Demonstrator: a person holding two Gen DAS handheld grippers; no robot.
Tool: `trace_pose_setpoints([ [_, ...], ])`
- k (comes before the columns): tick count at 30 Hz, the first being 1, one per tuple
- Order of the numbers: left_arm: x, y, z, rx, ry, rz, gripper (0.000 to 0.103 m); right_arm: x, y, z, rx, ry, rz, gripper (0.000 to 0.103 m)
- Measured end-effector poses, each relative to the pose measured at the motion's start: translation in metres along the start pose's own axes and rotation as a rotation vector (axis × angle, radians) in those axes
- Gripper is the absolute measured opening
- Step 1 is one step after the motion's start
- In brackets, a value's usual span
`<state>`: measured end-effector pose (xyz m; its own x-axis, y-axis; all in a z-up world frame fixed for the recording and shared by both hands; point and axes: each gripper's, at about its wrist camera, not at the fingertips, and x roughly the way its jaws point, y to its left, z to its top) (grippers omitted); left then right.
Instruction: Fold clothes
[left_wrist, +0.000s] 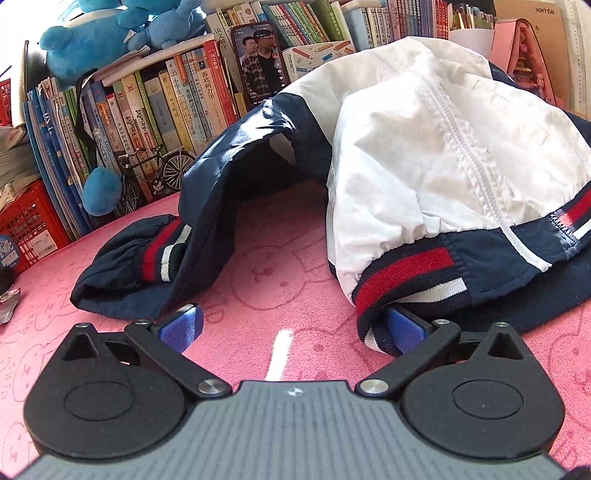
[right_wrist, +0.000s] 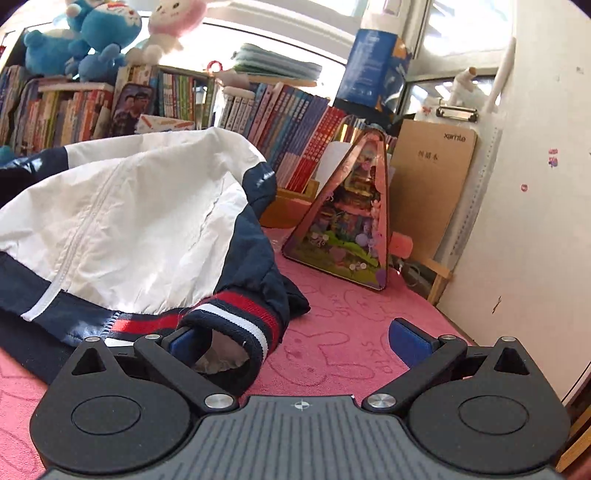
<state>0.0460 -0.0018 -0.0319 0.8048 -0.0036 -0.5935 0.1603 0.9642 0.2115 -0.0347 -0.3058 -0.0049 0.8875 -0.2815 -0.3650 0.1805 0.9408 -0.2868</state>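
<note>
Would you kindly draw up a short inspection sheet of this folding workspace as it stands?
Surface: pink cloth with faint rabbit prints.
Job's things: navy-and-white jacket heaped, not folded; striped sleeve cuff lying at one side.
Clutter: crumpled foil scrap at the edge; triangular toy house.
Grippers: left gripper open, one finger under the hem; right gripper open, one finger inside a cuff.
Cables: nothing seen.
Surroundings: book rows, a lit phone, blue plush toys, red crate, white wall.
</note>
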Motion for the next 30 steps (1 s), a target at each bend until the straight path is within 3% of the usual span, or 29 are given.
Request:
trace_pose_setpoints([
  [4,0.006,0.011,0.004,-0.034,0.009,0.083,0.103,0.014,-0.002,0.004,0.062,0.051,0.002,0.103],
  [6,-0.001,0.037,0.005,-0.076,-0.006,0.159,0.103,0.021,-0.007,0.005,0.115,0.072,0.010,0.103],
  [9,-0.013,0.077,0.006,-0.138,-0.030,0.273,0.103,0.026,0.000,0.013,0.186,0.081,0.141,0.103],
  [11,-0.027,0.105,0.004,-0.166,-0.046,0.363,0.103,0.027,0.029,0.026,0.181,0.068,0.225,0.103],
  [14,-0.058,0.147,-0.007,-0.105,-0.073,0.598,0.103,0.027,0.088,0.051,0.131,0.034,0.354,0.103],
  [17,-0.090,0.195,-0.029,-0.159,-0.027,0.719,0.103,0.011,0.143,0.071,0.058,-0.019,0.463,0.103],
  [20,-0.121,0.230,-0.058,-0.286,0.031,0.699,0.103,-0.013,0.177,0.085,-0.007,-0.080,0.535,0.103],
  [23,-0.139,0.228,-0.083,-0.325,0.057,0.608,0.103,-0.036,0.180,0.078,-0.083,-0.112,0.540,0.103],
  [26,-0.148,0.203,-0.098,-0.314,0.061,0.456,0.103,-0.049,0.148,0.054,-0.137,-0.098,0.492,0.103],
  [30,-0.149,0.154,-0.100,-0.230,0.046,0.232,0.103,-0.046,0.064,0.022,-0.152,-0.041,0.385,0.103],
])
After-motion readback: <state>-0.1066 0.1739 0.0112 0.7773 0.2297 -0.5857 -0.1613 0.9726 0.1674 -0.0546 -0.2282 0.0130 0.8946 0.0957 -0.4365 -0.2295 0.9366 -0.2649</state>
